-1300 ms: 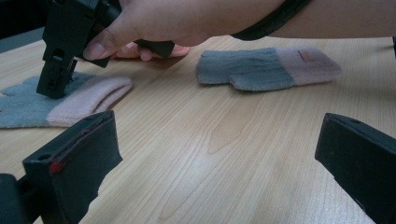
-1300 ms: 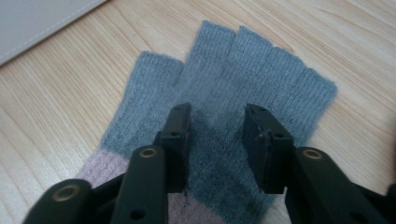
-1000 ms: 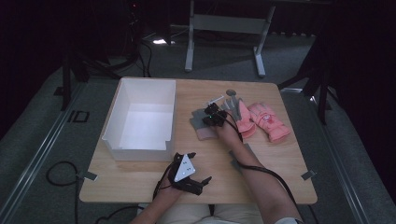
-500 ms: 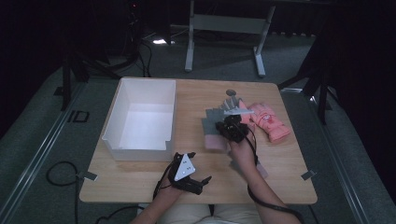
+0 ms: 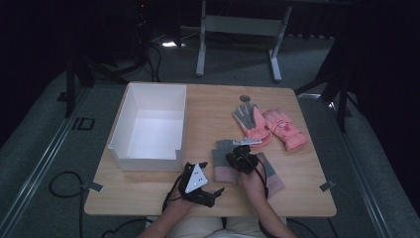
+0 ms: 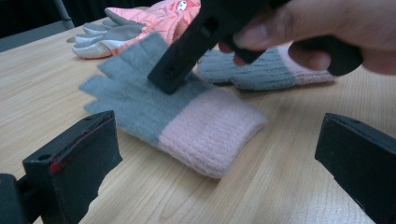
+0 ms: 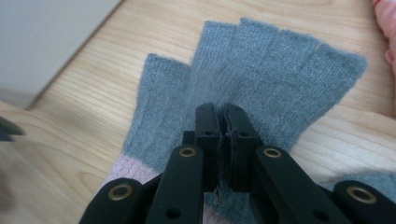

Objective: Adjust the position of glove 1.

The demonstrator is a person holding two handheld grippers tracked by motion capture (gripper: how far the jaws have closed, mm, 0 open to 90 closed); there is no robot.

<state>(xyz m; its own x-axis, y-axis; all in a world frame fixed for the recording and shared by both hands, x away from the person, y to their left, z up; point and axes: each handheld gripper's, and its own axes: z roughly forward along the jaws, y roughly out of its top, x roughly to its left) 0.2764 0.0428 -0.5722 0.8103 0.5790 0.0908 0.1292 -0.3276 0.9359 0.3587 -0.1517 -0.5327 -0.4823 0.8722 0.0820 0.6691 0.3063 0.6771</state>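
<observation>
In the high view, the wooden tabletop [image 5: 208, 106] carries a white box [image 5: 148, 126] on its left half and a pair of pink gloves [image 5: 270, 126] toward the far right. Near the front edge, the right claw [image 5: 241, 157] sits on a grey-and-pink knit glove [image 5: 221, 166], with a second knit glove [image 5: 271, 174] of the same colours lying just beside it under the person's right wrist. The left claw [image 5: 210, 191] rests close to the front edge, just beside the white box's near corner. In the left gripper view, the left claw [image 6: 219, 154] stands spread wide with nothing between its jaws; ahead of it lies the knit glove [image 6: 177, 121], flat on the wood, pink cuff nearest, with the right claw [image 6: 170, 77] pressing down on its grey part. In the right gripper view, the right claw [image 7: 223, 112] is pressed together, pinching a fold of the knit glove [image 7: 261, 60] at the grey palm, the short fingers fanned out beyond it.
</observation>
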